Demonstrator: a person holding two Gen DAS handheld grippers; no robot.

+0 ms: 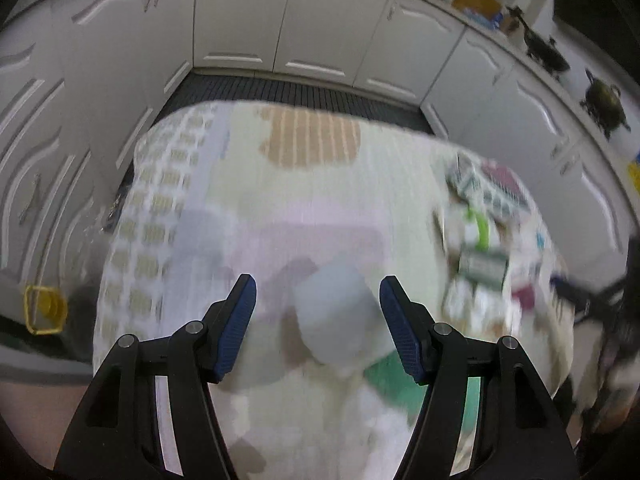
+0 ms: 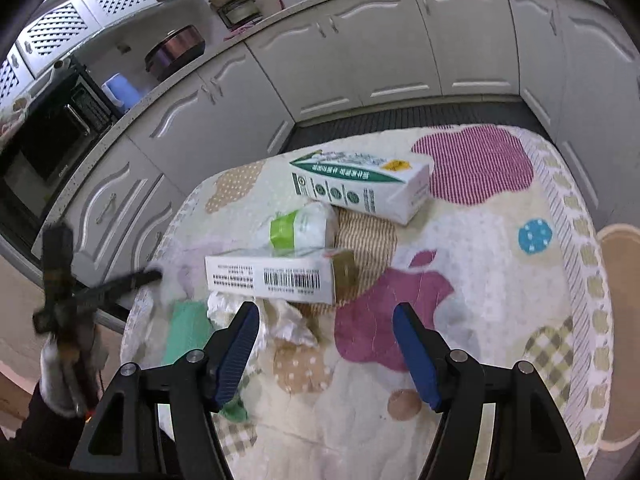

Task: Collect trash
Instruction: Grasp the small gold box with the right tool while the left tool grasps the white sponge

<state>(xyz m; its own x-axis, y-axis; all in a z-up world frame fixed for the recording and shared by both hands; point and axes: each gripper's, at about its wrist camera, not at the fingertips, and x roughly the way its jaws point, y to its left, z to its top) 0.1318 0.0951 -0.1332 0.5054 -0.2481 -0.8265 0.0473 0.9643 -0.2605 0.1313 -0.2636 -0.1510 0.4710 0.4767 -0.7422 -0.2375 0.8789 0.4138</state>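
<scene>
In the blurred left wrist view a pale, cup-like thing [image 1: 336, 316] lies on the patterned tablecloth [image 1: 280, 184] between the fingers of my left gripper [image 1: 316, 284], which is open, with a gap on the left side. A green scrap [image 1: 386, 380] and white crumpled paper [image 1: 360, 412] lie just below it. My right gripper [image 2: 326, 312] is open and empty above the cloth. Ahead of it lie a barcode carton [image 2: 272, 280], a green-and-white packet [image 2: 300, 230], a large white-green carton [image 2: 360, 188], crumpled paper [image 2: 290, 326] and a green scrap [image 2: 188, 332].
White kitchen cabinets [image 2: 380, 52] wrap around the table, with a dark ribbed mat [image 1: 300, 96] on the floor between. A yellow object [image 1: 44, 308] sits low at the left. A wooden round seat [image 2: 620, 320] stands by the table's right edge. Pots crowd the counter [image 1: 600, 100].
</scene>
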